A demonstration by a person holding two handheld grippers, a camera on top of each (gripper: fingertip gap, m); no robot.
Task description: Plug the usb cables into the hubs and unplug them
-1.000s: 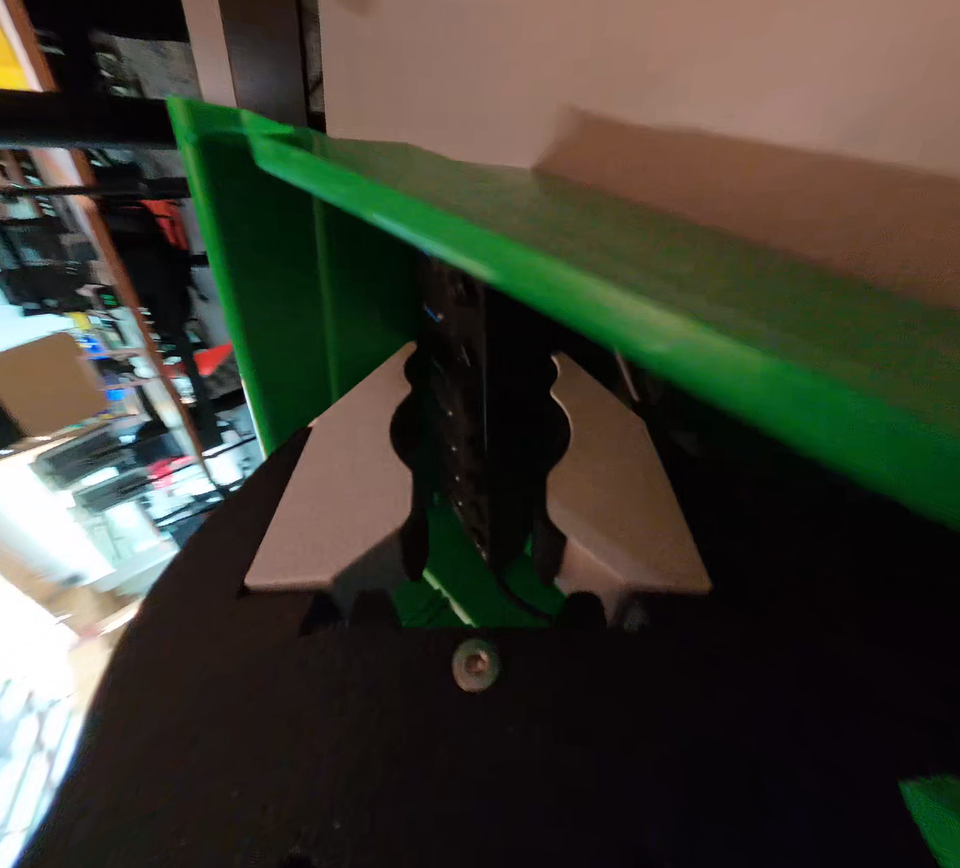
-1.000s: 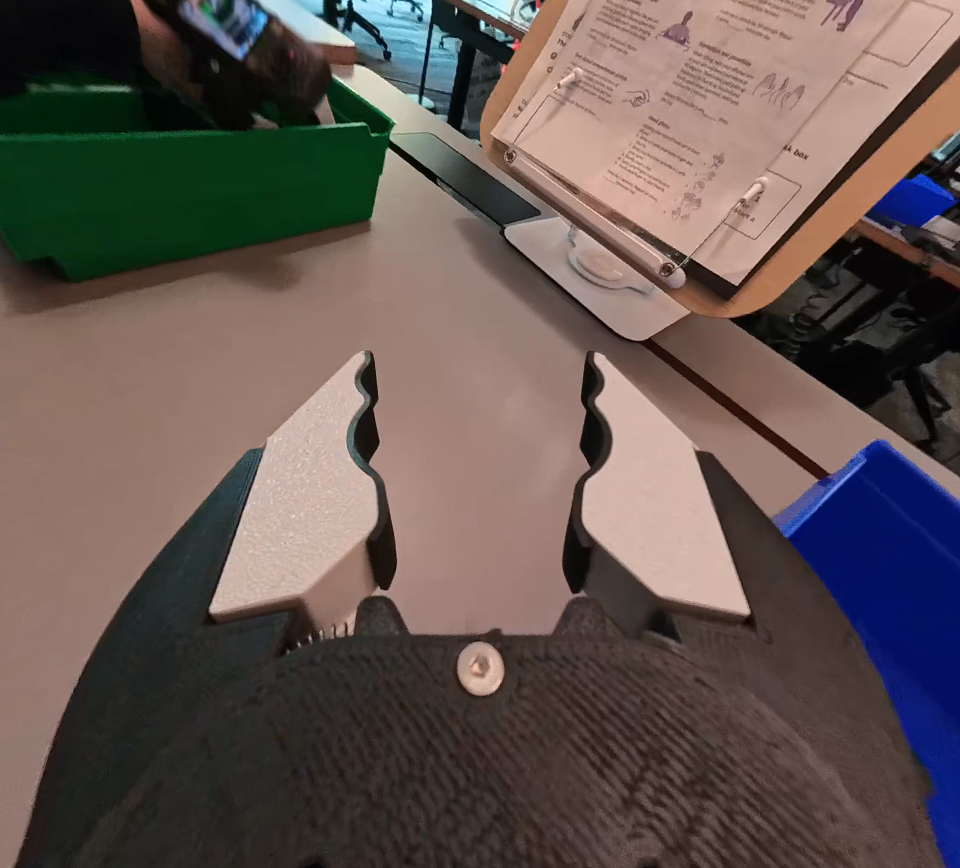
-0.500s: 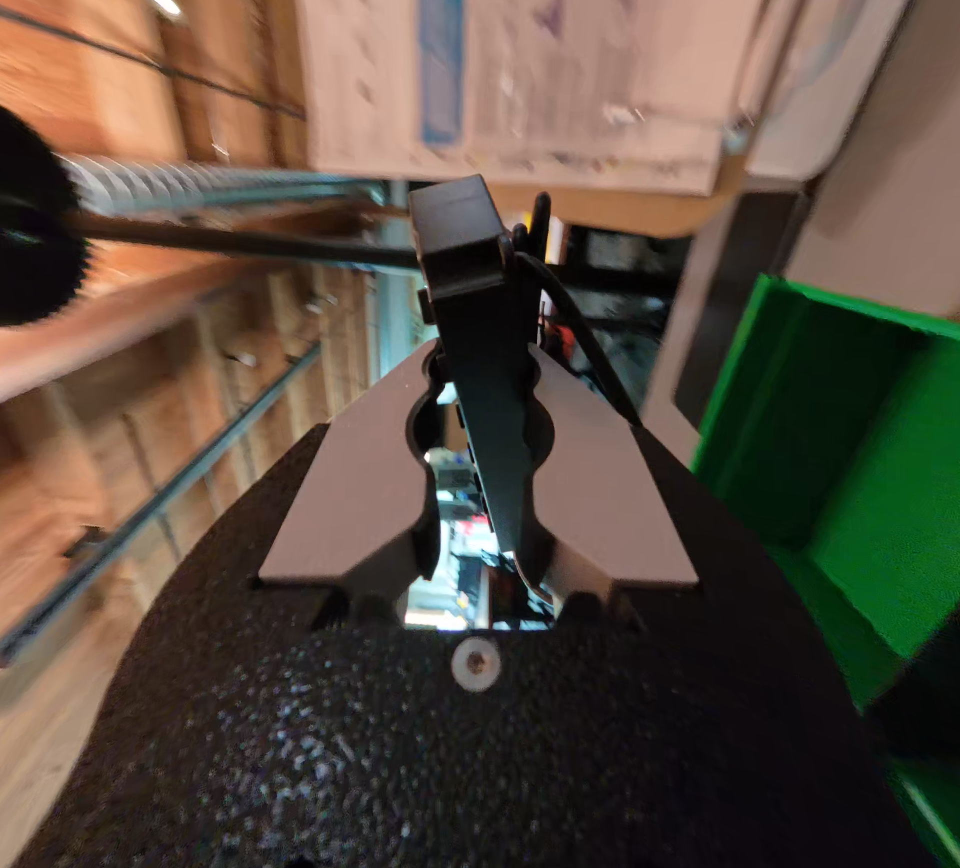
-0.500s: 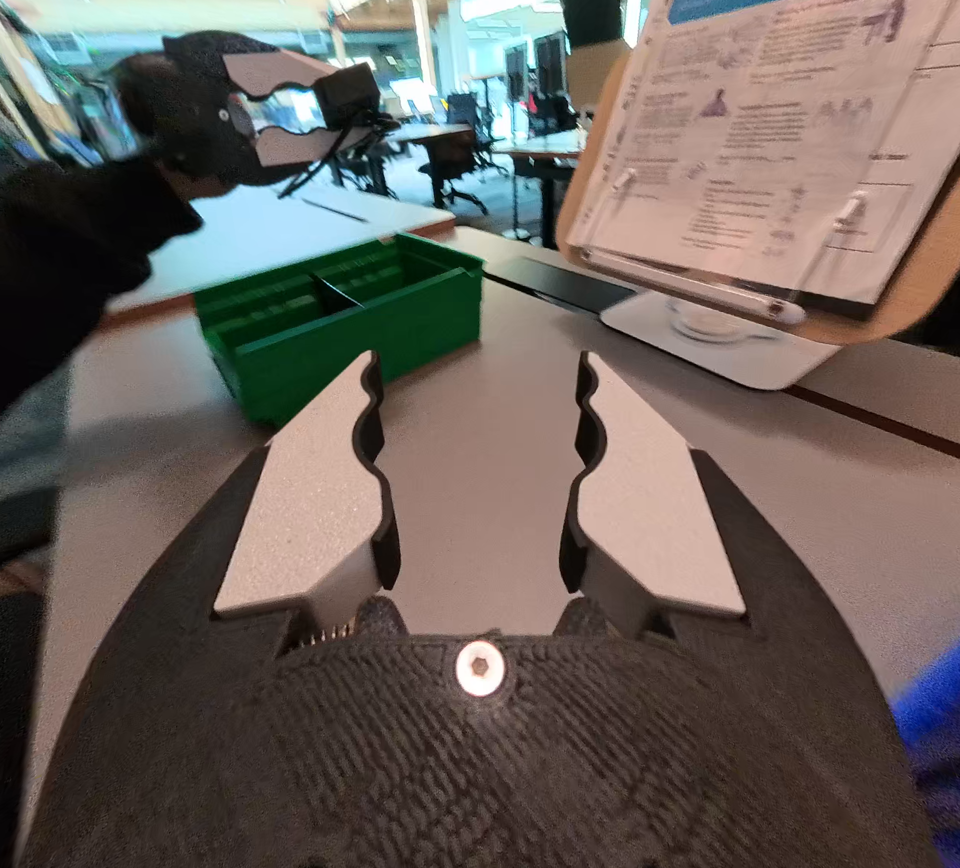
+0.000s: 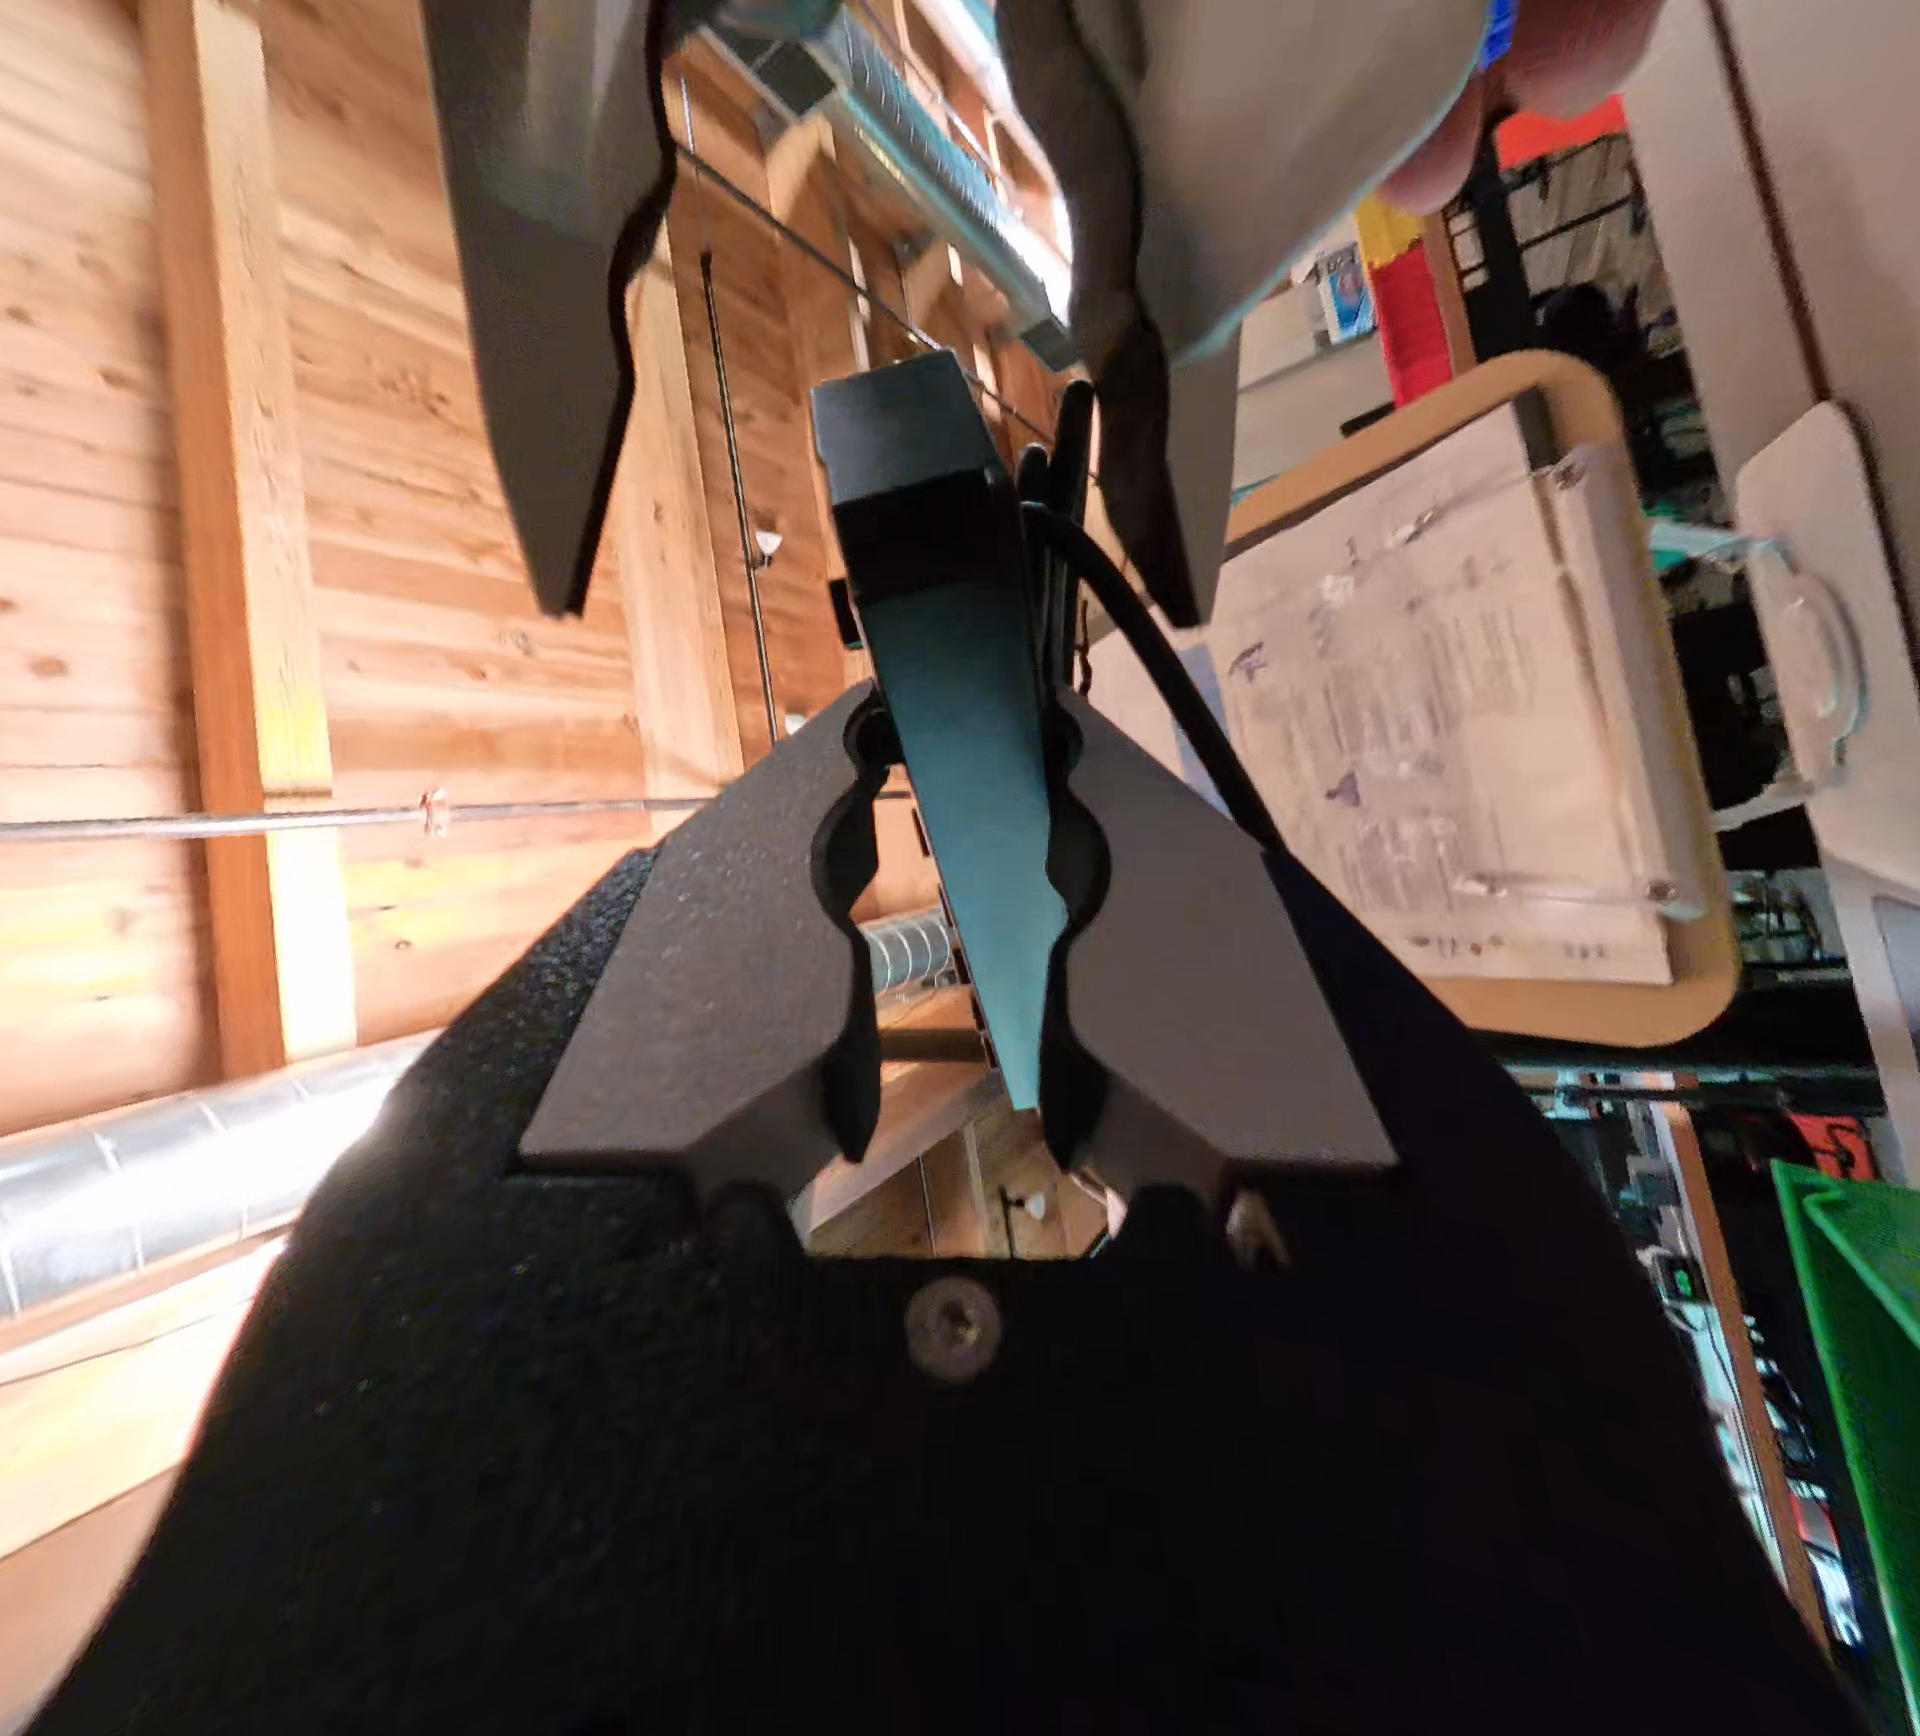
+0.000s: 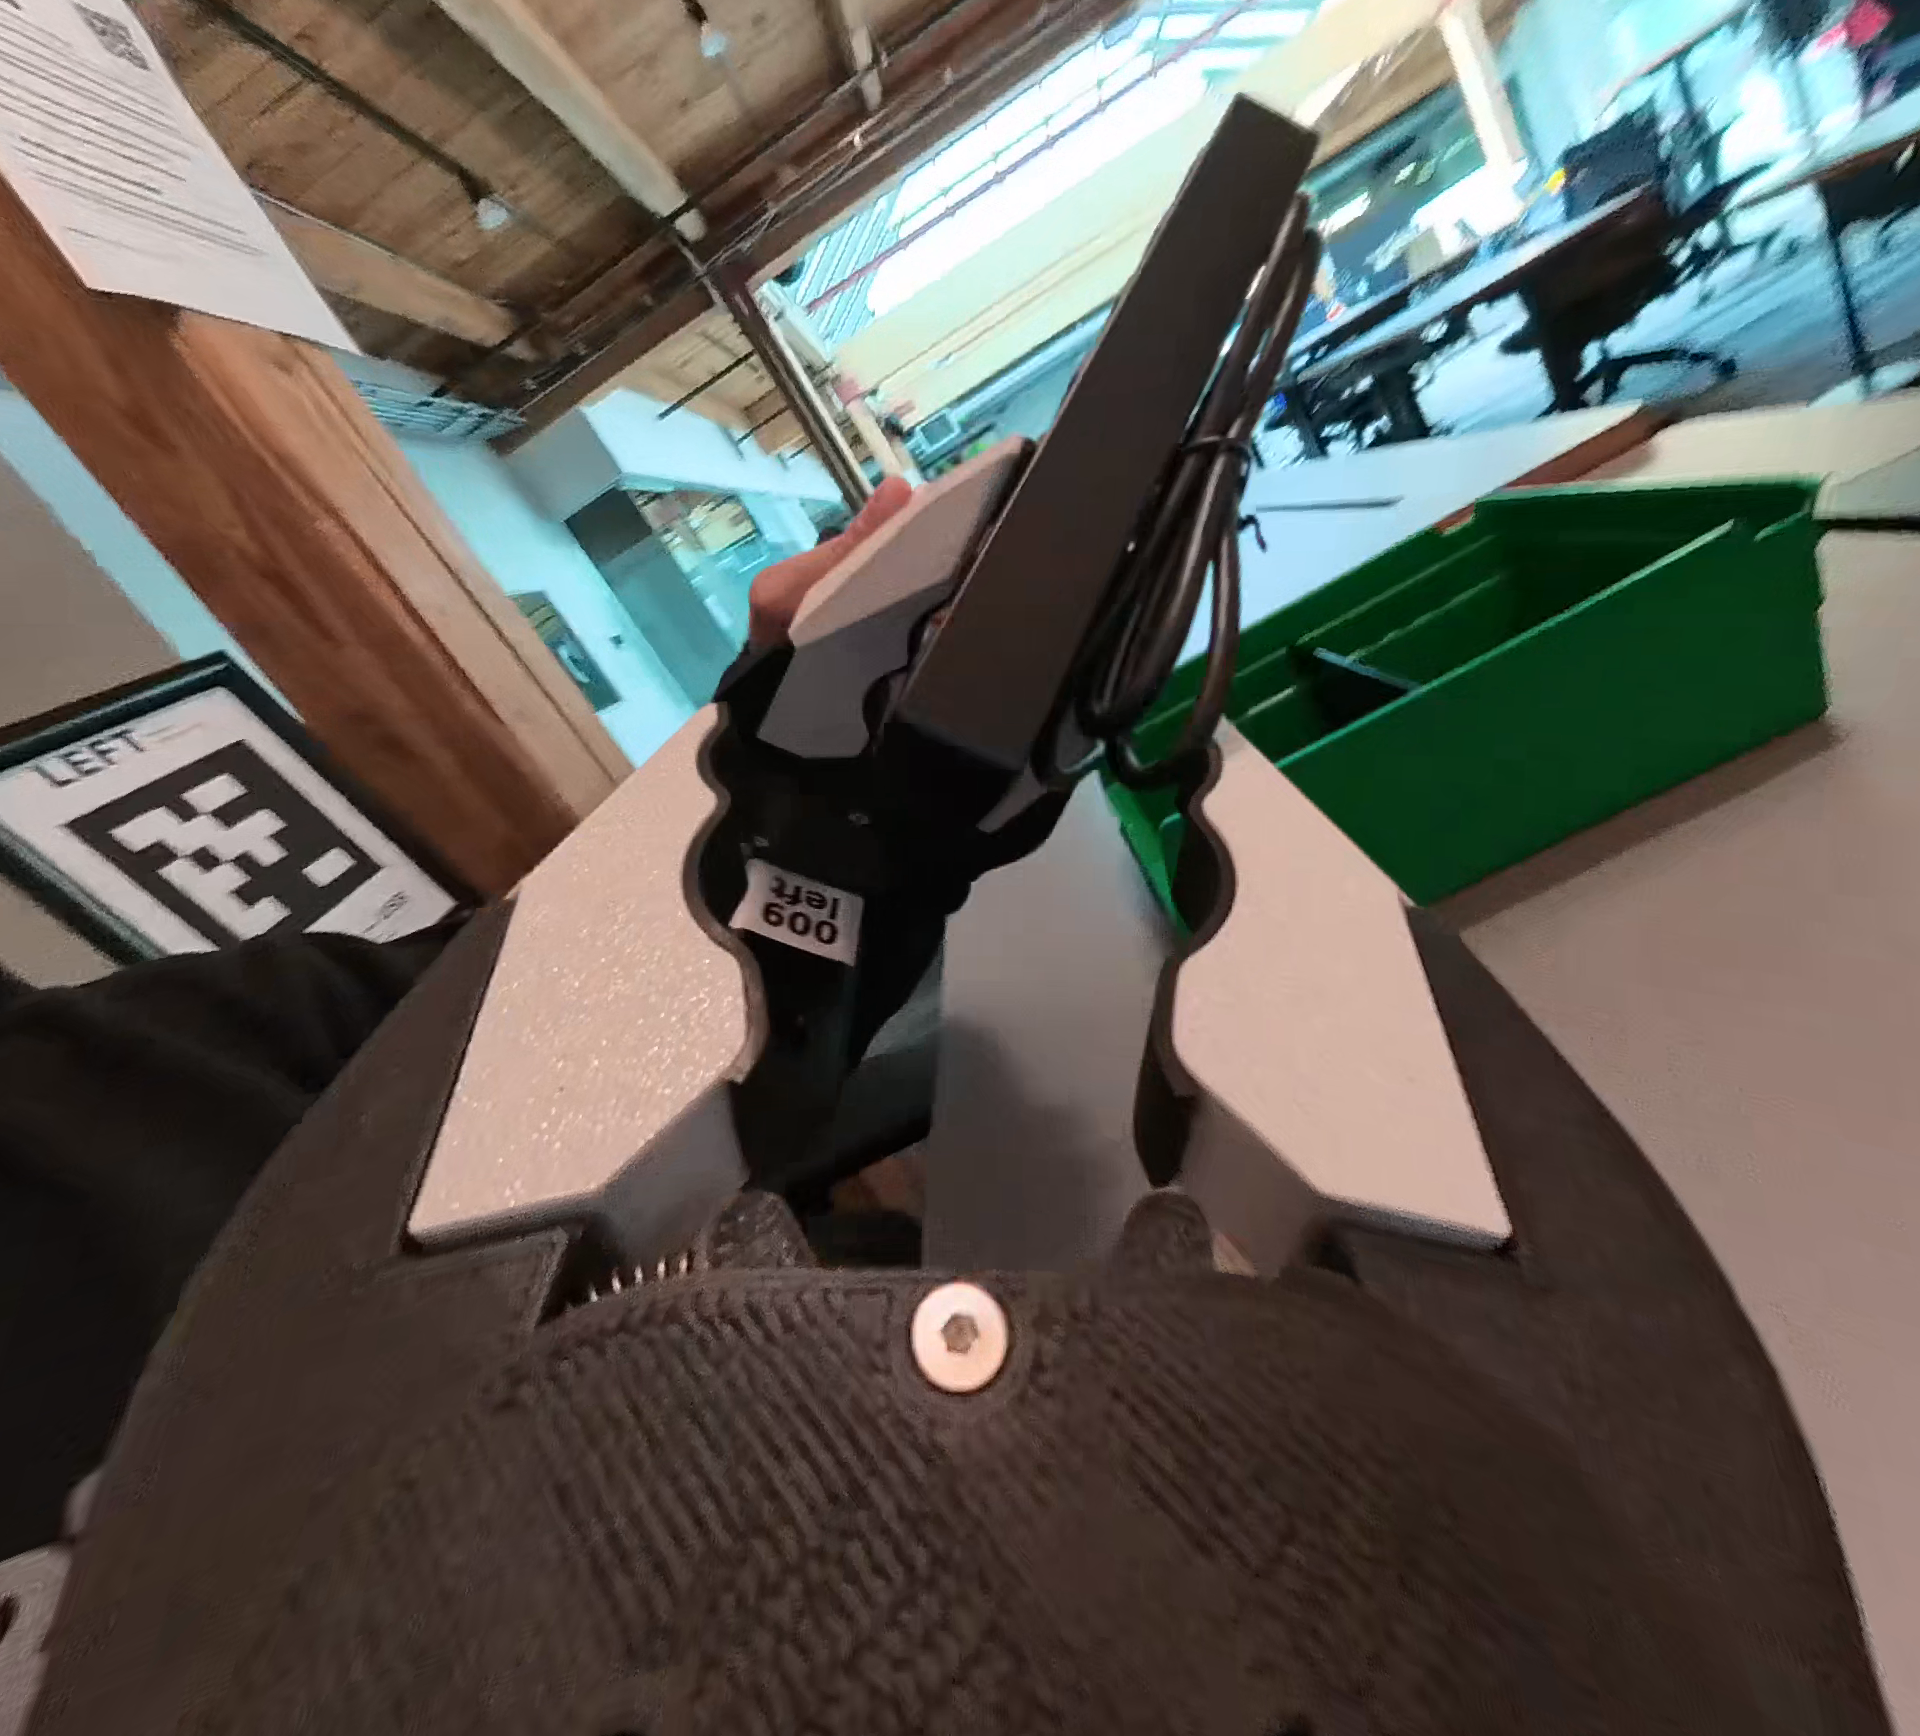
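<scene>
My left gripper (image 5: 961,720) is shut on a long black USB hub (image 5: 914,523) and holds it in the air, pointing up. A bundled black cable (image 5: 1132,637) runs along the hub's right side. My right gripper (image 5: 873,611) faces it from above, open, with one finger (image 5: 540,398) on each side of the hub's far end, apart from it. In the right wrist view my right gripper (image 6: 961,772) is open and empty. Just beyond it the left gripper (image 6: 1039,616) clamps the hub (image 6: 1132,439), with the tied cable (image 6: 1195,543) beside it.
A green divided bin (image 6: 1558,647) stands on the grey table (image 6: 1662,1011); it also shows in the left wrist view (image 5: 1860,1374). A document stand (image 5: 1455,699) with a printed sheet is behind. A wooden post (image 6: 260,491) and a framed marker sign (image 6: 208,834) are at the left.
My left gripper has lifted the hub out of the green bin and raised it high. My right gripper has risen from the table to the hub, still open.
</scene>
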